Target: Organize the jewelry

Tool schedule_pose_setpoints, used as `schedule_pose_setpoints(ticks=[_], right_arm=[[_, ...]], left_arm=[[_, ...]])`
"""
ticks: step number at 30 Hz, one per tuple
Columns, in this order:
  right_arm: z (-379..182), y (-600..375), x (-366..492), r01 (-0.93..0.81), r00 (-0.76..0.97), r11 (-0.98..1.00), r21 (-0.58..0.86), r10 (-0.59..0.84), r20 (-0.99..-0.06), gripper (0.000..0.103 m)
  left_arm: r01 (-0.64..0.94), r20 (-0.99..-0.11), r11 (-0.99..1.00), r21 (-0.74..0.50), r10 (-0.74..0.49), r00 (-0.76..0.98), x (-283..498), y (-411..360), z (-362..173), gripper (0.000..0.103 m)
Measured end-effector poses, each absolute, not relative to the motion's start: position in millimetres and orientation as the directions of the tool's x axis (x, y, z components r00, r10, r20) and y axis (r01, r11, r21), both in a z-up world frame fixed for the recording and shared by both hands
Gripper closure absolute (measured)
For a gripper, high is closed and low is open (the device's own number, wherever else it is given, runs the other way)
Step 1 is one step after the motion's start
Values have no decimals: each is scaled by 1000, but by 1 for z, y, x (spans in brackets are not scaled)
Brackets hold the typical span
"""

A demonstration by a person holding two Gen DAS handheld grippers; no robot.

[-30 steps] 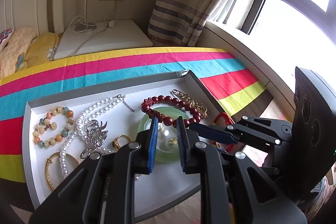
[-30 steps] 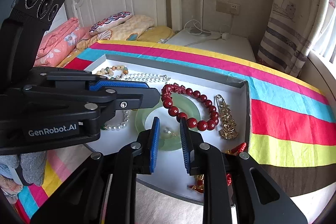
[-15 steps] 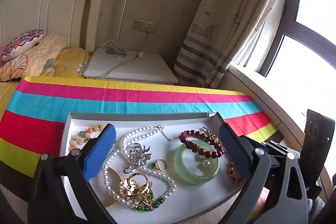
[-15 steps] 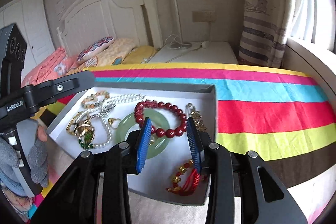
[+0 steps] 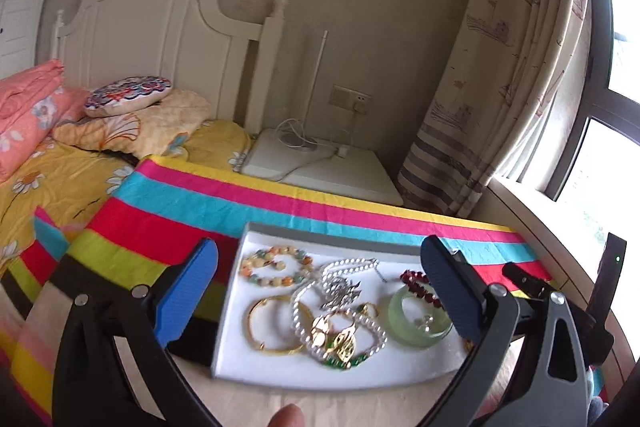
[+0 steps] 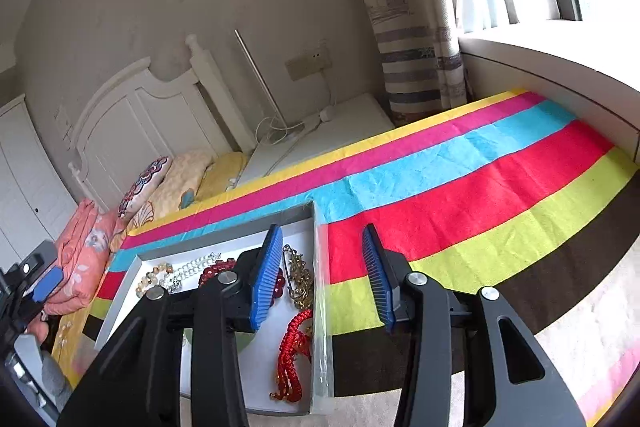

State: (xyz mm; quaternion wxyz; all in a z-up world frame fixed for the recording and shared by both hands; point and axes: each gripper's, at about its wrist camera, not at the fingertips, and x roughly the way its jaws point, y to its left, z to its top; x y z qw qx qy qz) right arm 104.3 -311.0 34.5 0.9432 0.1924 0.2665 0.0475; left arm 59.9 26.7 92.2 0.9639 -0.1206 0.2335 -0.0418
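A shallow white cardboard tray (image 5: 234, 311) holds the jewelry. At its centre lies a white pearl necklace (image 5: 298, 315). A pale green jade bangle (image 5: 420, 319) lies flat to the right of the necklace.

No readable text, label, brand, number or sign anywhere in either view.

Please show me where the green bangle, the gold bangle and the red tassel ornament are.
green bangle (image 5: 434, 334), left wrist view, near rim.
gold bangle (image 5: 253, 325), left wrist view, left arc.
red tassel ornament (image 6: 291, 351), right wrist view, knotted middle.
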Motion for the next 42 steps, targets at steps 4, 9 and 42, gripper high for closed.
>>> schedule_pose_setpoints(ticks=[4, 9, 42], right_arm=[[37, -316, 102, 45, 868, 919, 391, 158, -471, 40], [40, -307, 86, 60, 856, 936, 347, 130, -500, 25], [32, -235, 30, -2, 783, 986, 166, 105, -613, 17]], left_arm=[[-52, -514, 972, -230, -76, 854, 28, 35, 82, 2], [-48, -534, 980, -193, -64, 843, 13, 31, 68, 2], [111, -652, 994, 21, -70, 755, 28, -30, 31, 2]])
